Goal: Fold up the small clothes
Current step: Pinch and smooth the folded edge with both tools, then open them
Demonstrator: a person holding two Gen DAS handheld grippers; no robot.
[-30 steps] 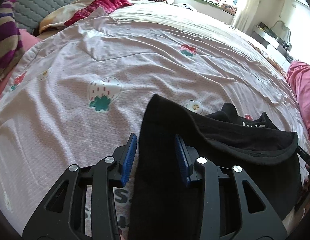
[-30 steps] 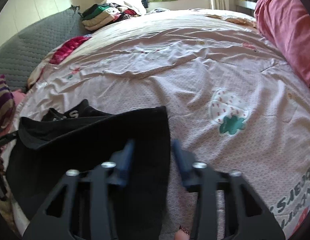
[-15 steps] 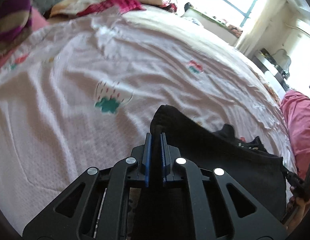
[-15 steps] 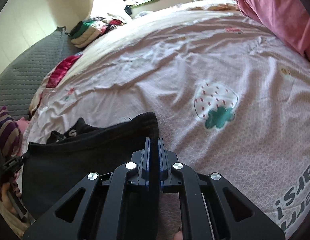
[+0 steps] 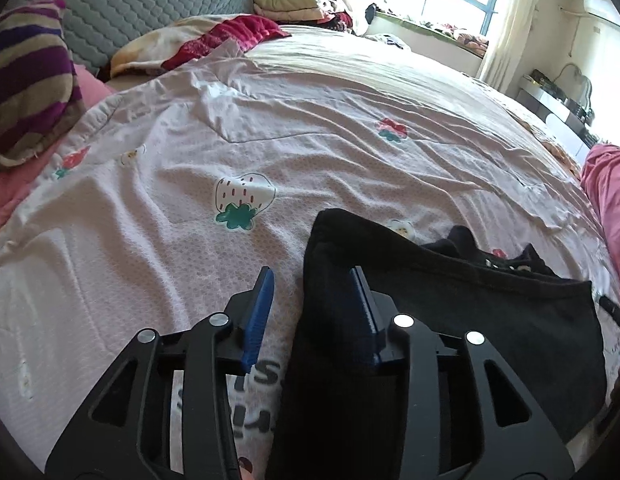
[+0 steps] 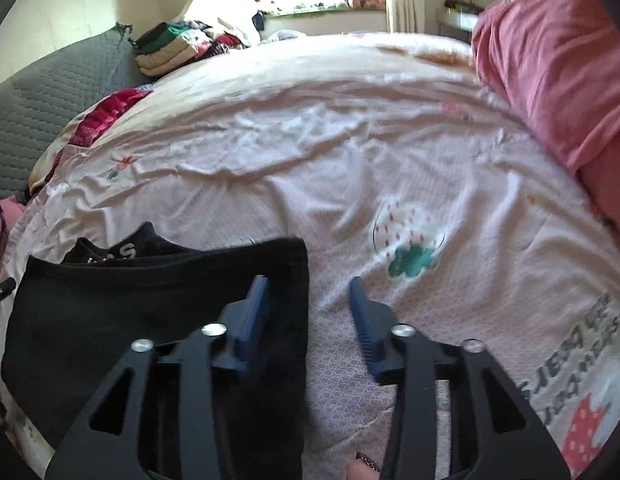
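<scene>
Both tongs, left (image 5: 310, 300) and right (image 6: 308, 304), had just opened, jaws apart astride the black garment's (image 5: 450, 320) corners on the bedsheet (image 5: 150, 240).

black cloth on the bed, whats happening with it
A person with a gripper in each hand is folding a black garment on a strawberry-print bedsheet. The left gripper and right gripper have just been opening, each astride a side edge of the garment, pads no longer pinching it. It lies flat.
</scene>
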